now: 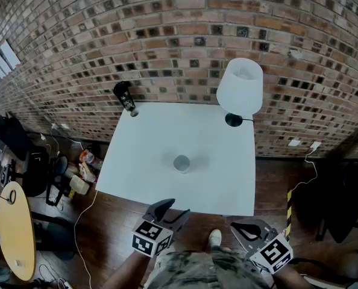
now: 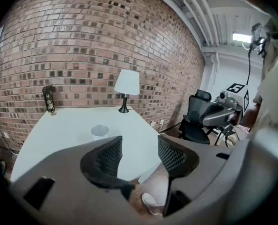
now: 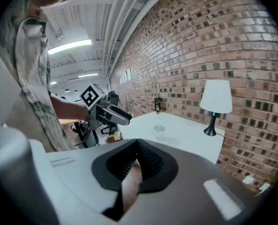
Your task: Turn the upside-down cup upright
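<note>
**Left gripper point(image 1: 167, 208) released, right gripper point(image 1: 242, 226) clenched, cup point(image 1: 181, 163) untouched**

Head view: both grippers hang off the near edge of the white surface point(image 1: 137, 161), over the floor. The cup stands alone mid-surface, well apart from them, and a lamp point(image 1: 240, 89) stands at the far edge.

Left gripper view: the jaws stand apart with nothing between them, and the cup lies ahead, slightly left of the gap.

Right gripper view: the jaws meet at their tips and hold nothing. Only this view shows that the cup is clear.

The task looks to be at the reach step. The next move calls for carrying an open gripper forward to close around the cup's wall.
</note>
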